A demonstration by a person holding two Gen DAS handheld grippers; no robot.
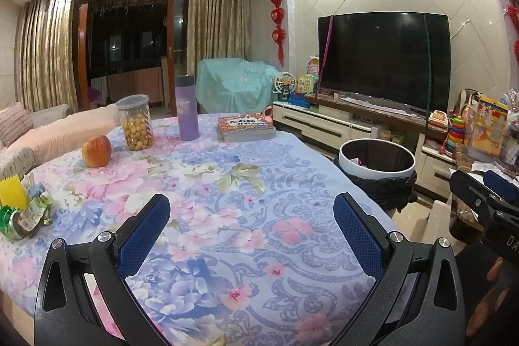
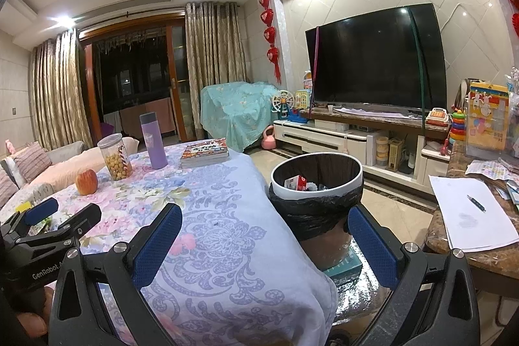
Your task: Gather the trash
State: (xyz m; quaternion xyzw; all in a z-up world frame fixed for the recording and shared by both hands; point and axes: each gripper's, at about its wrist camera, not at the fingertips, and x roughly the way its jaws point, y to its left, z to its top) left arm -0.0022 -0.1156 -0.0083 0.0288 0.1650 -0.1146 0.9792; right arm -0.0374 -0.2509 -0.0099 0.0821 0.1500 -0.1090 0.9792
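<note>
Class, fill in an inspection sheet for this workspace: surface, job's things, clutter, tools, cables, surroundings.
Surface: floral cloth over the table.
Job's things: crumpled wrappers at the table's left edge; lined bin beside the table, some rubbish already inside.
Clutter: apple, snack jar, purple flask, books.
Tools: left tool open, empty; right tool open, empty.
Cables: nothing seen.
Surroundings: television, curtains.

The left gripper (image 1: 251, 231) hangs with its blue-padded fingers (image 1: 144, 232) spread wide and nothing between them. The right gripper (image 2: 264, 240) is likewise spread wide and empty. The two are level, side by side, both pointing forward.
</note>
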